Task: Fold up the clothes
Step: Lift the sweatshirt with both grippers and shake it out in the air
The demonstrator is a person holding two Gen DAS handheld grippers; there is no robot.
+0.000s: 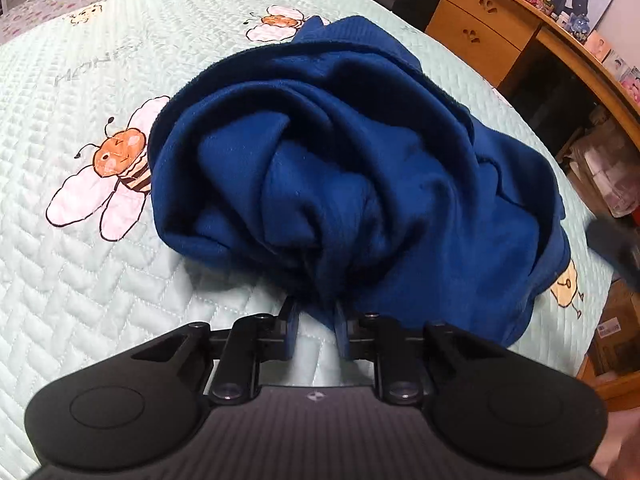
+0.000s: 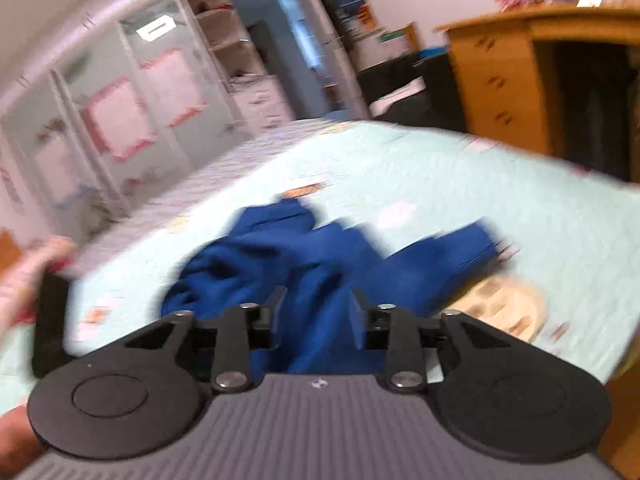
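Even, soft indoor light fills both views, with no glare. The left wrist view is sharp; the blue garment (image 1: 340,168) keeps deep shadows in its folds, and the bed (image 1: 100,288) bows at the fisheye edges. The right wrist view is smeared by motion blur, while the wardrobe (image 2: 120,120) curves strongly.

The dark blue garment (image 1: 352,168) lay crumpled in a rumpled heap across the middle of my left wrist view, its folds spiralling inward and its near edge gathered into a bunch at the lower centre of the frame. In my blurred right wrist view it sprawled across the centre, with one long part stretching toward the right.
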